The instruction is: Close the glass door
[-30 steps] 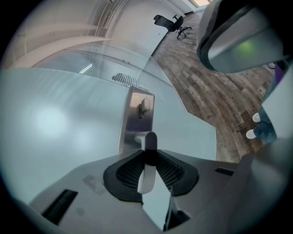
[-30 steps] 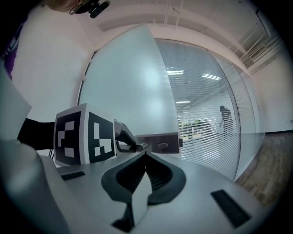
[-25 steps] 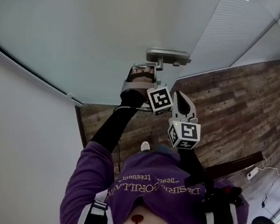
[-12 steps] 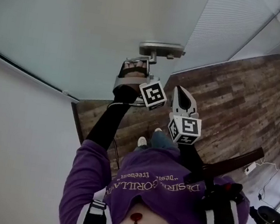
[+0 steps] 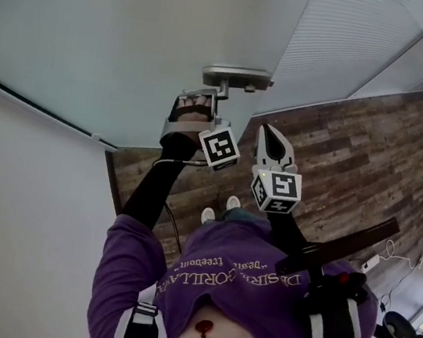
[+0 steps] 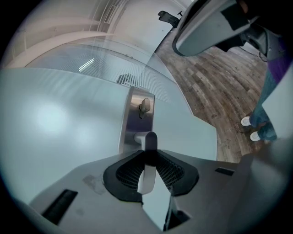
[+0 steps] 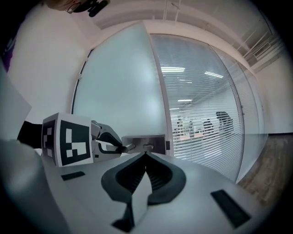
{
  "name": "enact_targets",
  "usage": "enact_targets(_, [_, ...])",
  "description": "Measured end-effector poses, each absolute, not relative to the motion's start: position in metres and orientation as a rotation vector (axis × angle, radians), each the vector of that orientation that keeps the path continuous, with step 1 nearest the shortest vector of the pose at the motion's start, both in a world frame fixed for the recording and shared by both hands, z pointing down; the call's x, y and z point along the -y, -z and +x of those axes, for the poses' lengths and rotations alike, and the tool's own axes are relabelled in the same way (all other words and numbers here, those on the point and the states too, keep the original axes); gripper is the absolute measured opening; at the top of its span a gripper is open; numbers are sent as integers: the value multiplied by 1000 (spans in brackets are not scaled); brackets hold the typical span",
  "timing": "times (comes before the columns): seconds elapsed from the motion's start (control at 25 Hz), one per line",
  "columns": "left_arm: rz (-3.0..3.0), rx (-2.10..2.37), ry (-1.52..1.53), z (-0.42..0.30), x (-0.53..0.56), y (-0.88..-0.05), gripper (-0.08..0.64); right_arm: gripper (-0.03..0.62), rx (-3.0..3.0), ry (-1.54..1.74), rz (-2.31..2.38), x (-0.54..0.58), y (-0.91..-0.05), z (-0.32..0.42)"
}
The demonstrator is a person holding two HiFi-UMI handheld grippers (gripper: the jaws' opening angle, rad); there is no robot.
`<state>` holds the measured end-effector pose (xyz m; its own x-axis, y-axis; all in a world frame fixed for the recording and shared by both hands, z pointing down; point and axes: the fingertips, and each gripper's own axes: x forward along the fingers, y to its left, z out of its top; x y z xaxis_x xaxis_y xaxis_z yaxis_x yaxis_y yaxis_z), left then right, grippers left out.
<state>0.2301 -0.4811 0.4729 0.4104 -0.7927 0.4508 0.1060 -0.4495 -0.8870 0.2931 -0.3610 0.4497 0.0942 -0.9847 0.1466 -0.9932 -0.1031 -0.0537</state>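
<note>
Tall frosted glass door (image 5: 138, 27), pale grey-blue, standing upright, brushed-metal lock plate (image 6: 136, 109) mounted near its free edge, small thumb-turn (image 6: 144, 106) on the plate's upper part, silver lever handle (image 6: 147, 157) projecting from its lower part

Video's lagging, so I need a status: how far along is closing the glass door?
Done: the left gripper has its jaws on the lever handle. In hand: swinging the glass door by it, apparently; the right gripper hangs beside, jaws shut, empty. Left: the door edge looks angled off the slatted partition, so latching remains.
</note>
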Motion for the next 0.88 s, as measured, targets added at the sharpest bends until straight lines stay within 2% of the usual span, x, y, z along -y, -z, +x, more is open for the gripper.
enact_targets(0.88, [-1739, -679, 1266, 256, 535, -482, 92, -11, 2160, -203, 2186, 415, -448, 327])
